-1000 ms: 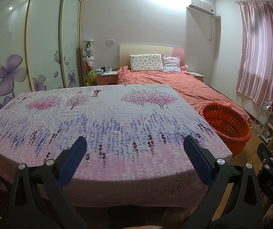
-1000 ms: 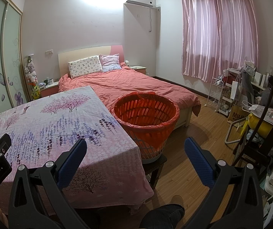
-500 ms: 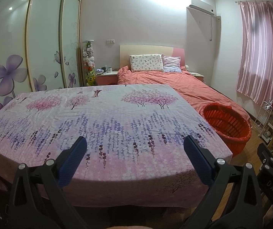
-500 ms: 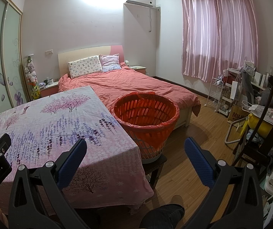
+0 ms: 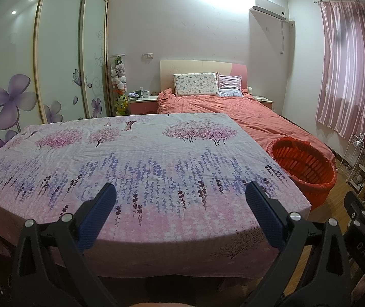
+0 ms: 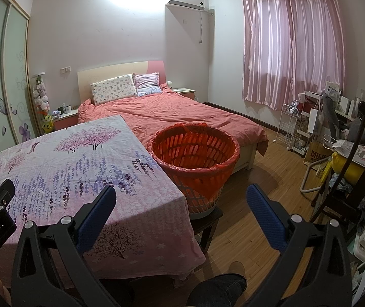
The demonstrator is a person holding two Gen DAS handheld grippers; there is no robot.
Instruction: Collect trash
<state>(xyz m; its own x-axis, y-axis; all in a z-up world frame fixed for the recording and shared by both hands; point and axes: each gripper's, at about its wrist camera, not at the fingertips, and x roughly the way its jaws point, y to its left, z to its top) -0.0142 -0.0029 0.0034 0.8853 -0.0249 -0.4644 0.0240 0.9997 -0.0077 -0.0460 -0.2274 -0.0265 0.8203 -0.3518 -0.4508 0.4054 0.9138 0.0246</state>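
Observation:
An orange slatted basket (image 6: 195, 153) lined with a red bag stands on a dark stool beside the table's right edge; the left wrist view shows the basket (image 5: 302, 163) at the right. A table covered with a floral cloth (image 5: 141, 158) fills the left wrist view, and I see no trash on it. My left gripper (image 5: 180, 199) hangs open over the cloth's near edge, empty. My right gripper (image 6: 180, 199) is open and empty, in front of the basket and the table corner (image 6: 177, 204).
A bed with an orange-red duvet (image 6: 182, 112) lies behind the table and basket. Wardrobe doors (image 5: 59, 58) line the left wall. Racks, bags and a dark chair (image 6: 361, 153) crowd the right side. A person's leg (image 6: 218, 289) shows low over the wooden floor (image 6: 259, 199).

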